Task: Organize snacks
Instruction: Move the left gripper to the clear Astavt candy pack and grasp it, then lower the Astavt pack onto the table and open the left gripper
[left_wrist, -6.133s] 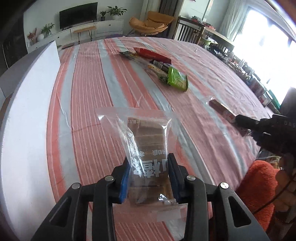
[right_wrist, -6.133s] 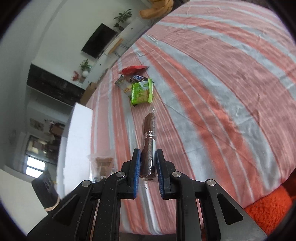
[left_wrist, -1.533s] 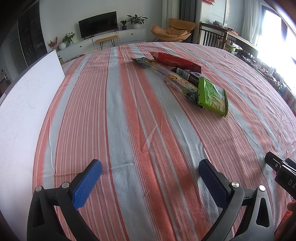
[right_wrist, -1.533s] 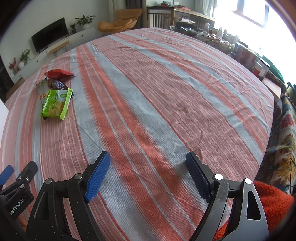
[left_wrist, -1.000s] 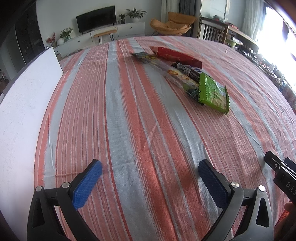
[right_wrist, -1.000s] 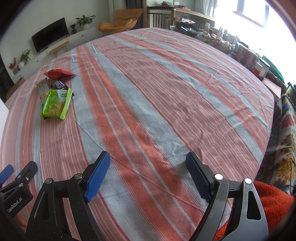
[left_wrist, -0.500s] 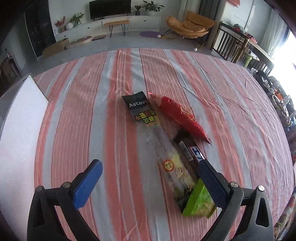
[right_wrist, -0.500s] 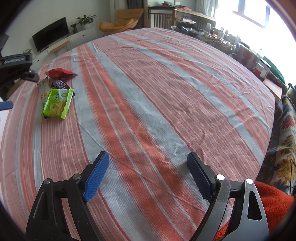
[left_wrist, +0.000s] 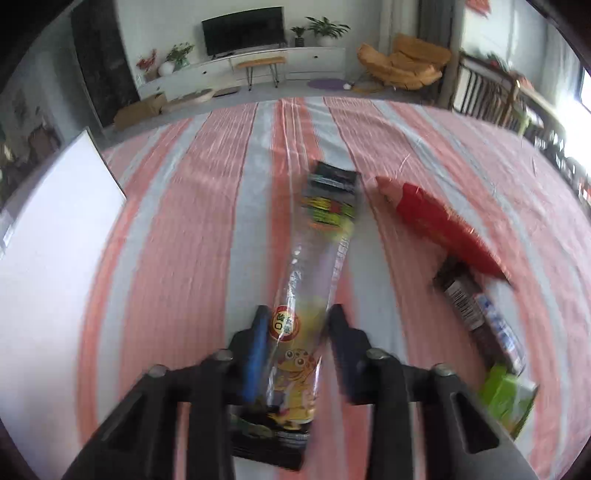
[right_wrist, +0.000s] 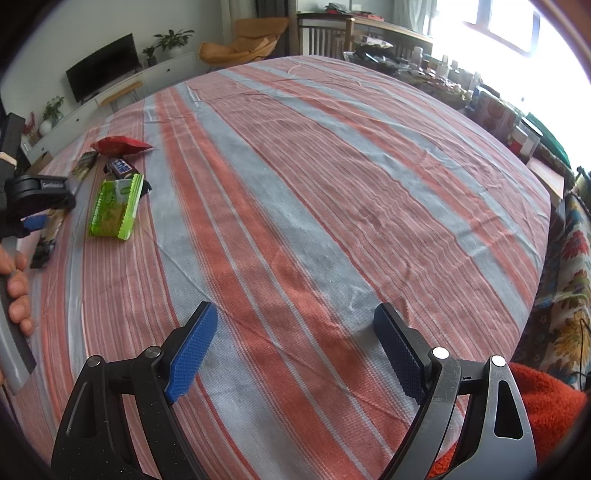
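My left claw (left_wrist: 295, 332) has just been closing, and the long clear snack packet (left_wrist: 314, 277) now sits between its blue pads, pinched near the cartoon end at the bottom centre of the left wrist view. The rest of the packet runs up the middle of the frame on the striped tablecloth (left_wrist: 184, 240), its dark printed end toward the top. To the right lie the red packet (left_wrist: 439, 225), the dark chocolate bar (left_wrist: 476, 310) and, at the lower right, the green packet (left_wrist: 506, 395); these three lie close together, the red one's end over the bar.

My right claw (right_wrist: 295, 350) hangs spread wide over bare cloth at the bottom of its own view, holding nothing.

The worry is the grip. The wrapper is slick and crinkly and I have it near one end, so I judge the long free end may droop, swing or slide out when I lift. A swinging end could also knock the red packet beside it
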